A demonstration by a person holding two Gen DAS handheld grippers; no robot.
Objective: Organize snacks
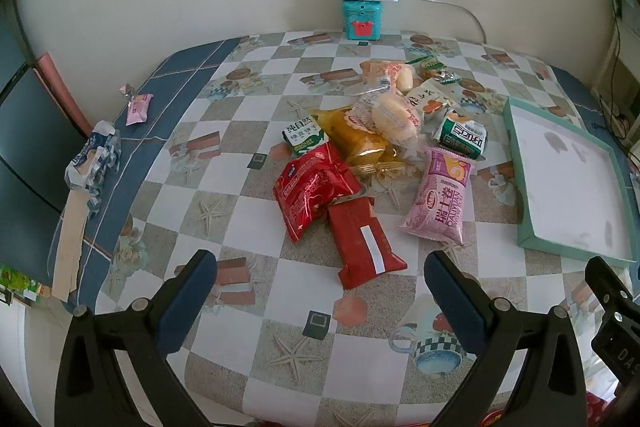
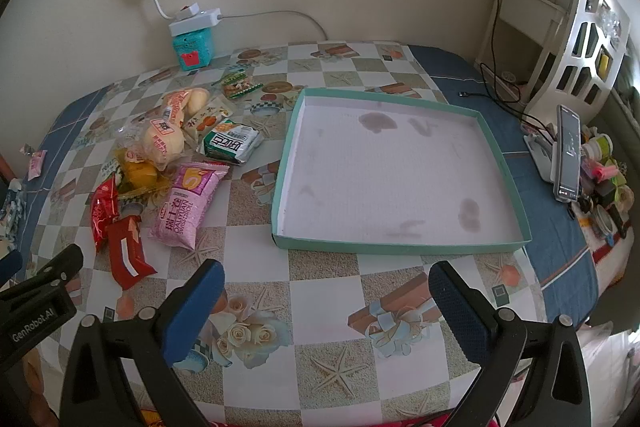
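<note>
A pile of snack packets lies on the checkered table: two red packets (image 1: 316,187) (image 1: 366,247), a pink swiss-roll packet (image 1: 440,199), a yellow cake packet (image 1: 356,135), bread rolls (image 1: 396,115) and green biscuit packets (image 1: 464,137). A shallow teal tray (image 2: 400,247) with a white bottom stands empty to the right of the pile. My left gripper (image 1: 320,275) is open, hovering just in front of the near red packet. My right gripper (image 2: 326,285) is open, in front of the tray's near edge. The pink packet also shows in the right wrist view (image 2: 188,203).
A teal box (image 1: 362,17) with a white power strip and lamp socket stands at the back wall. A small pink candy (image 1: 138,107) and a torn wrapper (image 1: 94,159) lie at the left table edge. A phone on a stand (image 2: 568,155) and small clutter sit at the right.
</note>
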